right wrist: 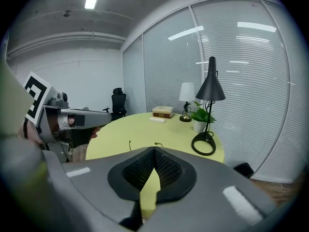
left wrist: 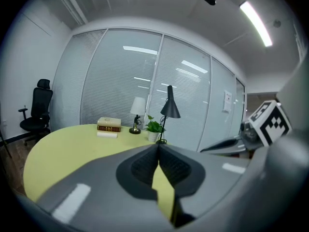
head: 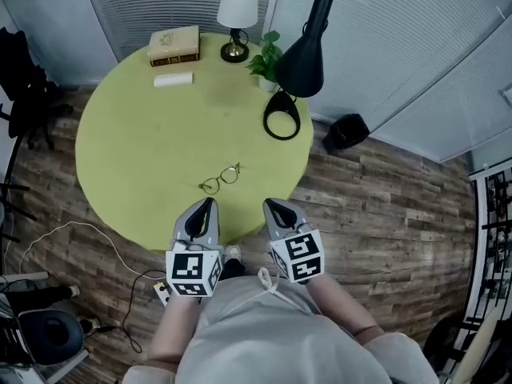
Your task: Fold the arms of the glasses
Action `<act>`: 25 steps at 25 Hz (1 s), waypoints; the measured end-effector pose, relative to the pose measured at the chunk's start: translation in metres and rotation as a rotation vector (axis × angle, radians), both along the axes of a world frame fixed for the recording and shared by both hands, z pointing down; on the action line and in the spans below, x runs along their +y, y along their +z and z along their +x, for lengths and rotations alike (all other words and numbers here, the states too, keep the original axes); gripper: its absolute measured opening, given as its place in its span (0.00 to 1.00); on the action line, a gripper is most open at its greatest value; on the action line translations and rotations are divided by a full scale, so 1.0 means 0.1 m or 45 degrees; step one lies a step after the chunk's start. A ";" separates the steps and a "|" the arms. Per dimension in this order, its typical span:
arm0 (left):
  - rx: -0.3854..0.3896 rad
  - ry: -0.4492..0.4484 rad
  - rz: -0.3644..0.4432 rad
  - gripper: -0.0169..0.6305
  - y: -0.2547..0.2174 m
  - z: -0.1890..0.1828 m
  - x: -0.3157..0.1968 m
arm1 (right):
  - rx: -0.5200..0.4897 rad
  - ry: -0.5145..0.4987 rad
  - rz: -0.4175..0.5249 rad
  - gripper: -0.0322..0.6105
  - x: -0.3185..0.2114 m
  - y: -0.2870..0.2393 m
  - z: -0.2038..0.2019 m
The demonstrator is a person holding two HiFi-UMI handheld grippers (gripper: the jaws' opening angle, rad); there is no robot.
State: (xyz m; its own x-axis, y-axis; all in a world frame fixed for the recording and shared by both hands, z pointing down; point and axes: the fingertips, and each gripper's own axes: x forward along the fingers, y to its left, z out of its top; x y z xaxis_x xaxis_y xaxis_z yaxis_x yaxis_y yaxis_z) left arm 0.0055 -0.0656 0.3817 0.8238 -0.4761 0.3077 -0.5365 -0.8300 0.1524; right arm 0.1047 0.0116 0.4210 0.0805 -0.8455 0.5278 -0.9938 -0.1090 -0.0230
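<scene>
Thin wire-framed glasses (head: 221, 178) lie on the round yellow-green table (head: 136, 150) near its front edge, arms spread open. My left gripper (head: 206, 205) hovers just short of them at the table's rim, jaws shut and empty. To its right, at the same distance, my right gripper (head: 272, 205) is also shut with nothing in it. In the left gripper view the pads meet at the tip (left wrist: 158, 146), and the glasses are hidden behind the jaws. In the right gripper view only the glasses' arm ends (right wrist: 158, 144) peek over the shut jaws (right wrist: 154, 150).
At the table's far side stand stacked books (head: 174, 46), a white box (head: 173, 79), a small white-shaded lamp (head: 238, 14), a potted plant (head: 266, 58) and a black desk lamp (head: 298, 66). A black bin (head: 346, 130) sits on the wooden floor to the right. Cables trail at the left.
</scene>
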 end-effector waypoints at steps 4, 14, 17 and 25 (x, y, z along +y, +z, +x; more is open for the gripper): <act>0.002 -0.006 -0.017 0.04 0.02 0.12 -0.40 | 0.033 -0.006 -0.012 0.05 -0.38 -0.03 0.17; -0.062 -0.237 -0.102 0.04 0.40 -0.01 -0.88 | 0.033 -0.183 -0.188 0.05 -0.88 0.42 0.45; -0.056 -0.386 -0.130 0.04 0.44 -0.07 -1.01 | 0.027 -0.268 -0.186 0.05 -1.07 0.48 0.55; -0.101 -0.641 -0.231 0.04 0.78 -0.05 -1.02 | -0.020 -0.552 -0.230 0.05 -1.41 0.76 0.64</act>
State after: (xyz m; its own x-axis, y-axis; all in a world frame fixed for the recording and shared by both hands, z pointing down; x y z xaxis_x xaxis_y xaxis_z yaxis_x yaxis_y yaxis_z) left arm 0.0004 -0.1678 0.4598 0.4781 -0.7396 0.4737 -0.8770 -0.4310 0.2123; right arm 0.1690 -0.1299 0.4972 -0.2690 -0.6936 0.6682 -0.9481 0.3128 -0.0570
